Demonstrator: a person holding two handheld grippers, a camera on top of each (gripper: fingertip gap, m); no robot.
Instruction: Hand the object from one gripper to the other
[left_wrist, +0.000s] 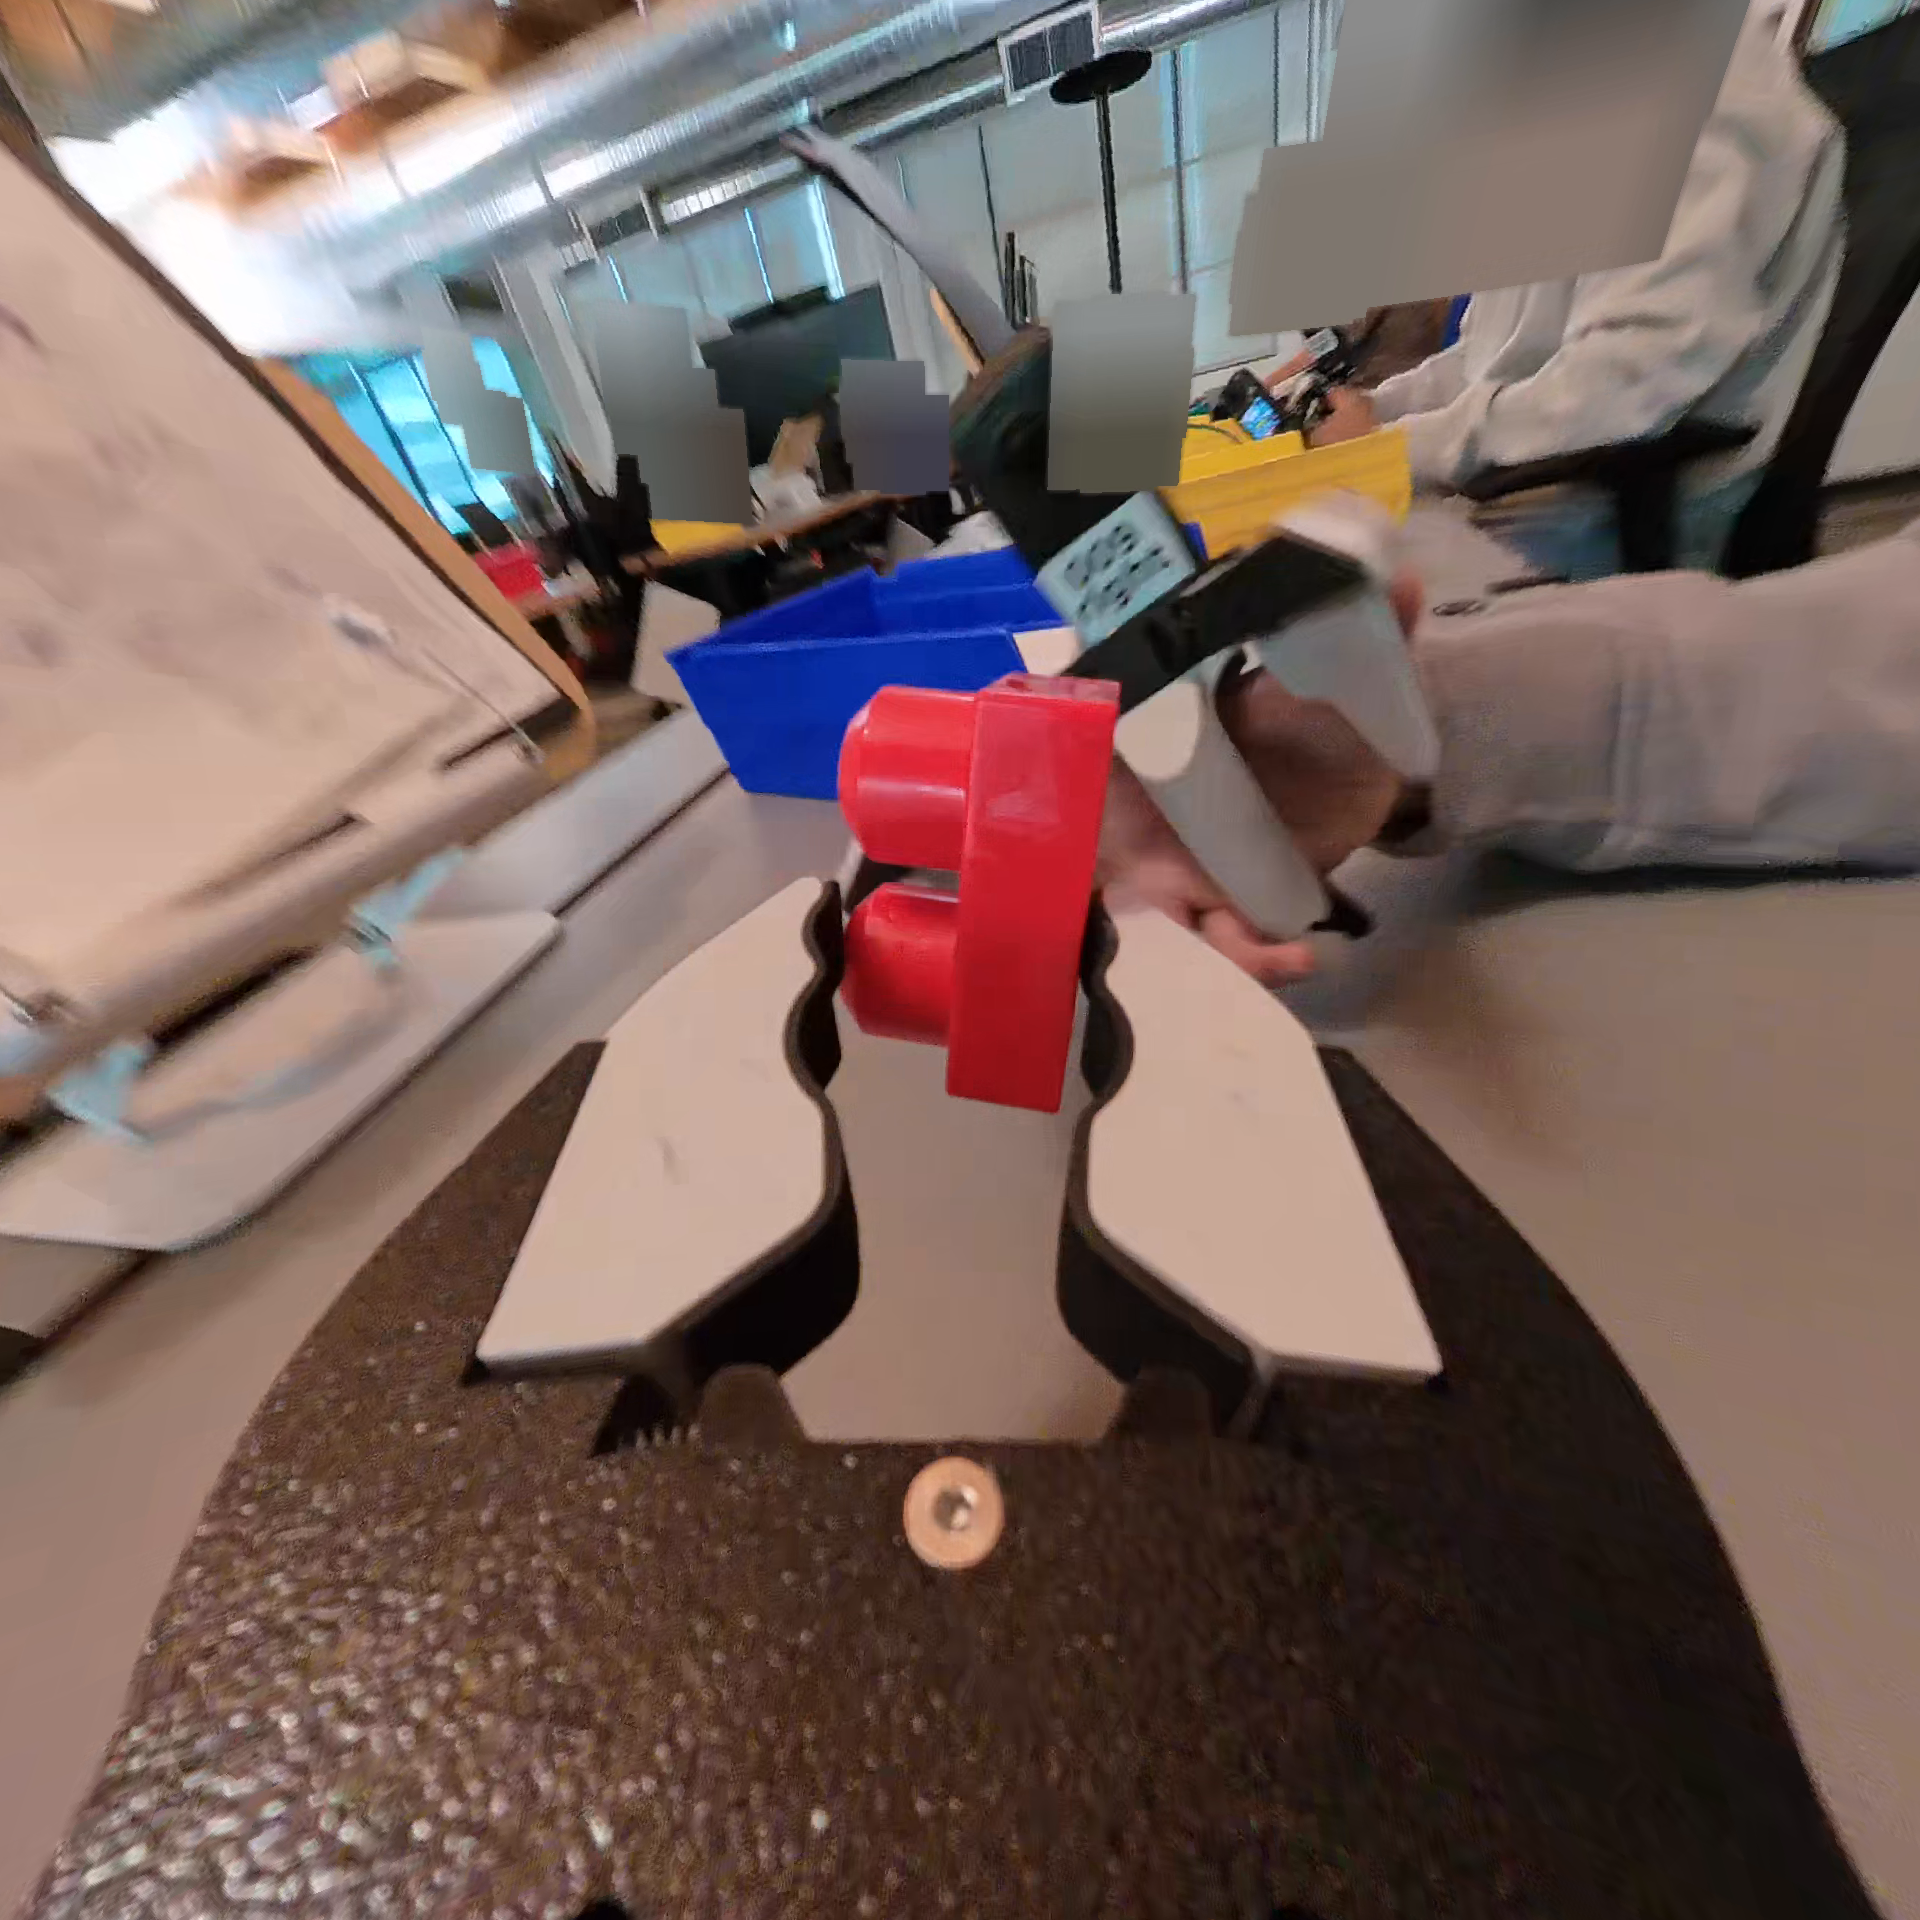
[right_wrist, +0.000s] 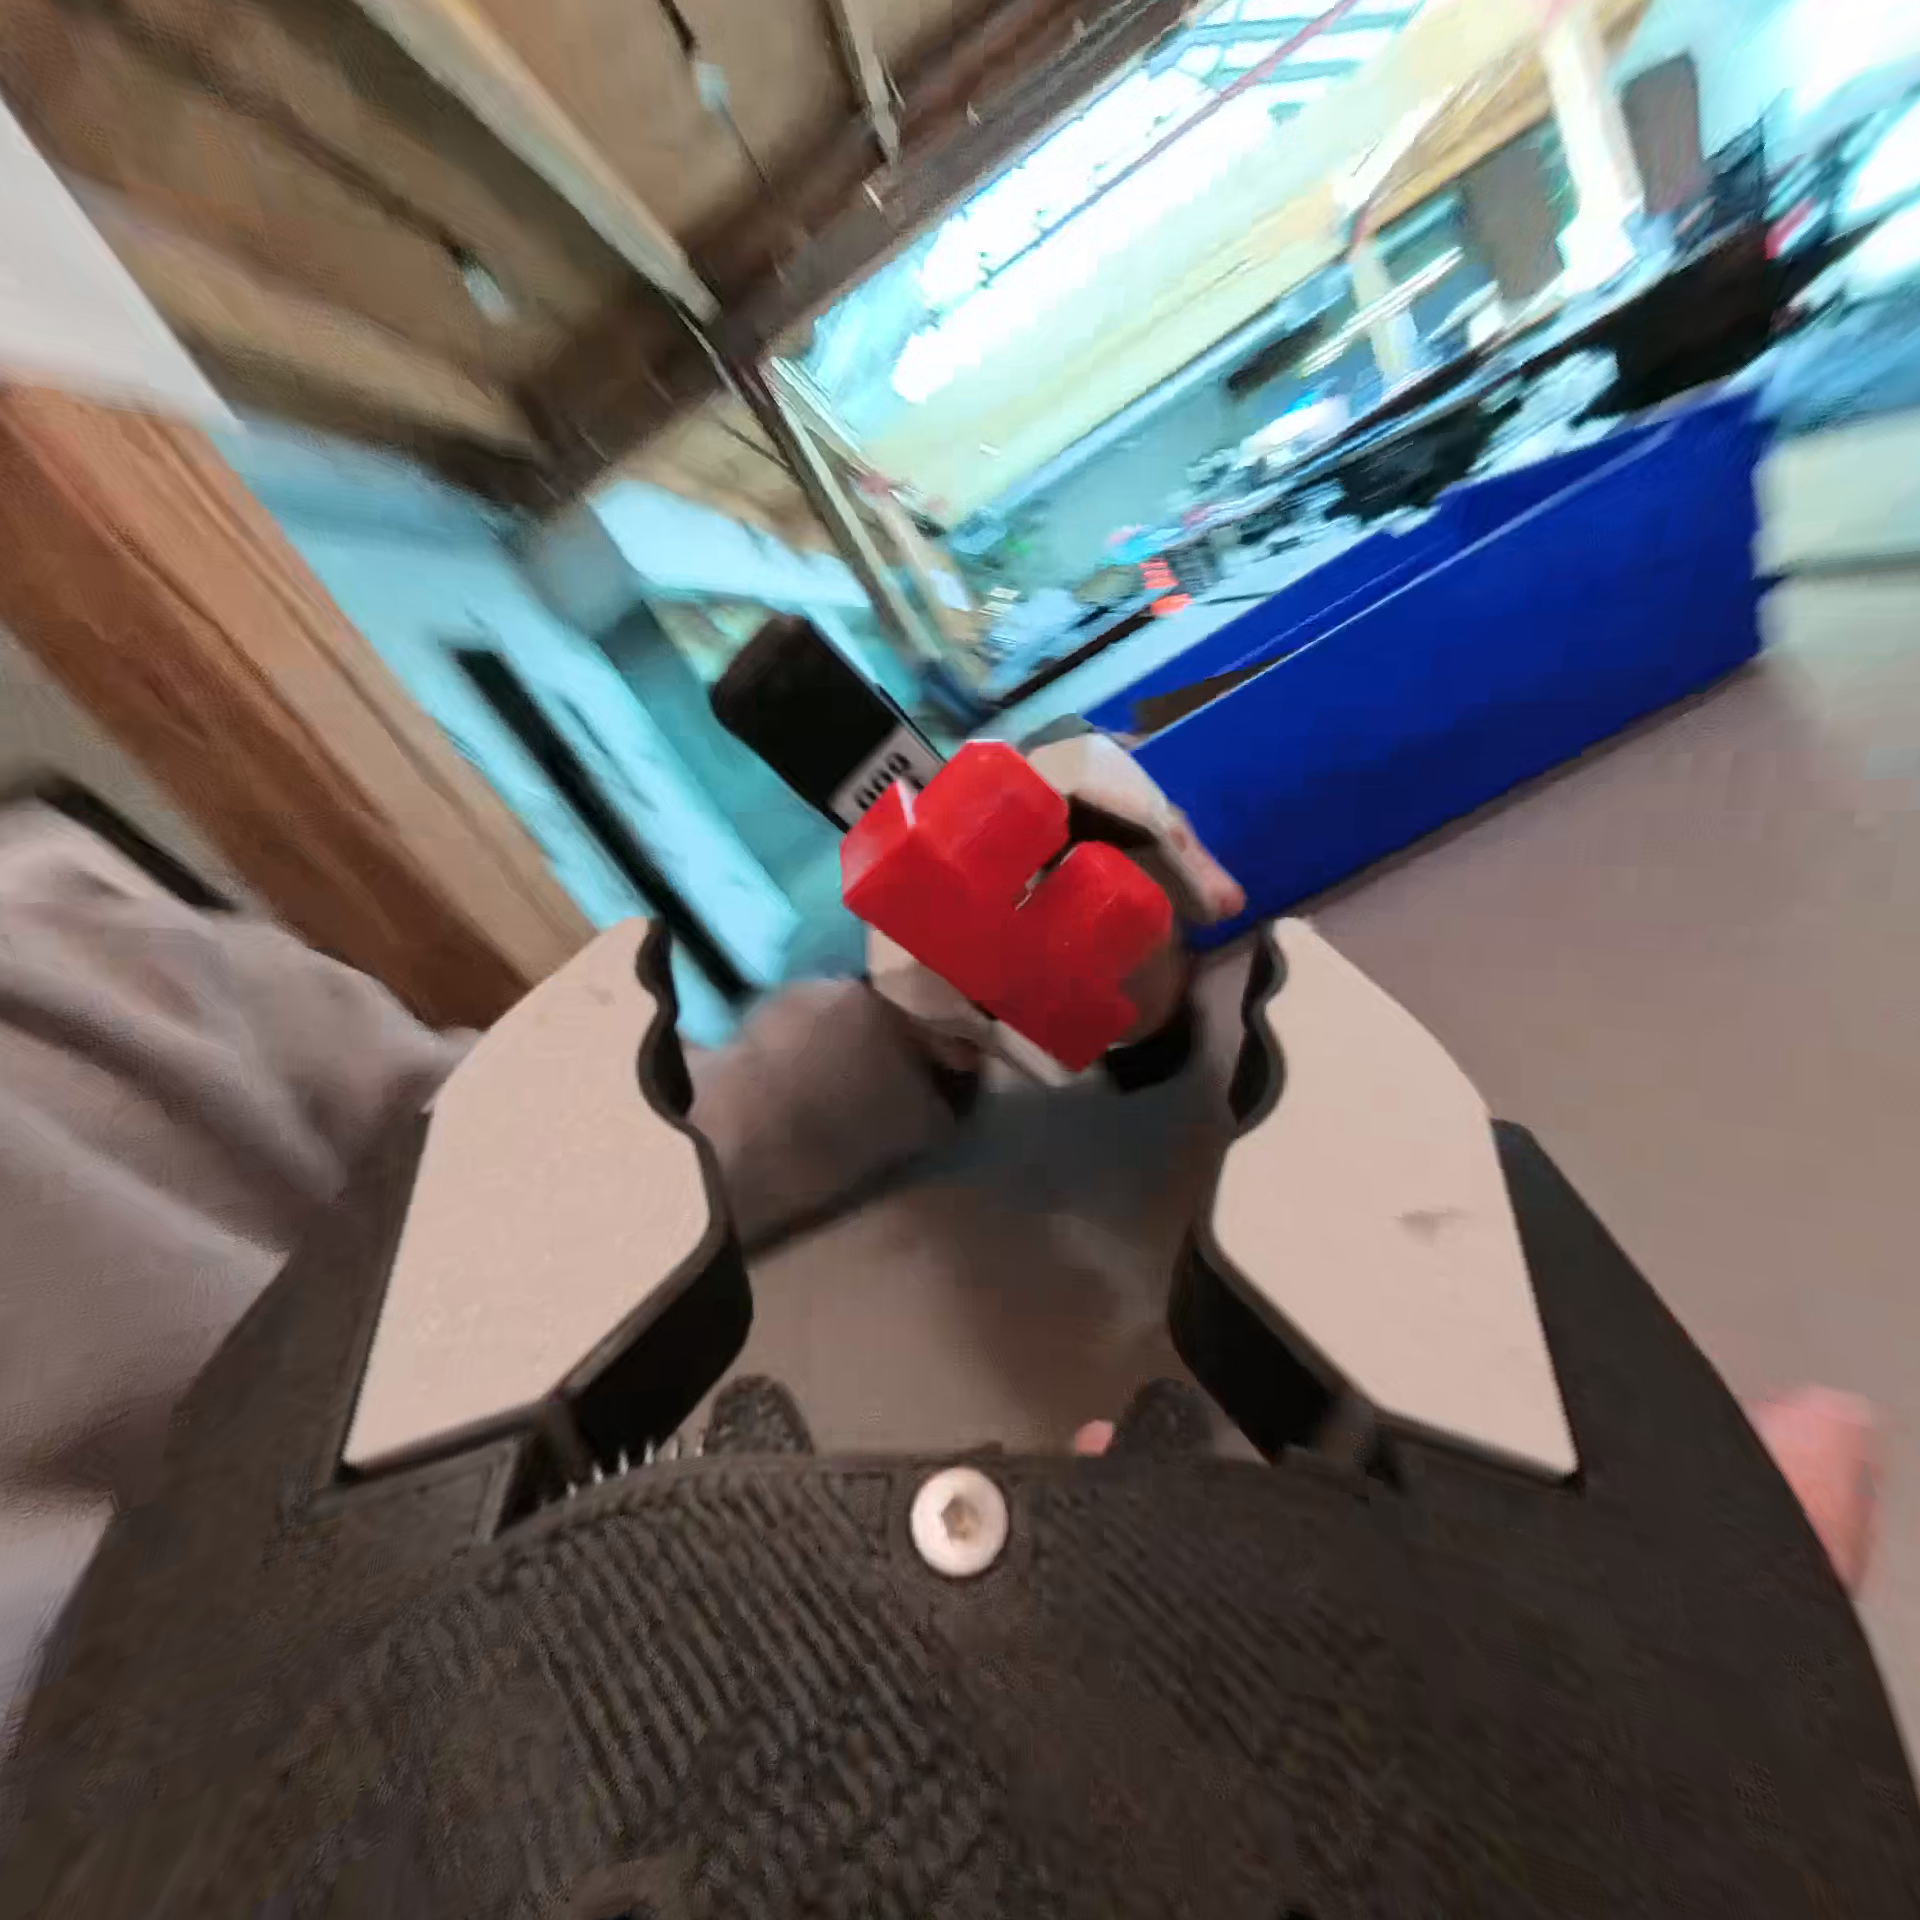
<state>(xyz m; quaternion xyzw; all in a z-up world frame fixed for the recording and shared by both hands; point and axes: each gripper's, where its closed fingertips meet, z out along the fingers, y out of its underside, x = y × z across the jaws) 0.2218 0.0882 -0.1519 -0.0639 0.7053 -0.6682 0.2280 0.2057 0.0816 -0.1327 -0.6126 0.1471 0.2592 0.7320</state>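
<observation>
Each wrist camera looks forward along its own fingers, close on the red toy brick (left_wrist: 977, 894) (right_wrist: 1003, 904) from opposite sides; both views share the blue bin (left_wrist: 831, 665) (right_wrist: 1455, 707) behind it.

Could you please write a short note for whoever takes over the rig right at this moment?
Left gripper: shut on the red block, held above the table.
Right gripper: open and empty, facing the red block, which sits just beyond its fingertips.
Blue bin: on the table behind.
Done: block picked up and presented.
Left: close the right gripper on the block, then open the left gripper.
</observation>
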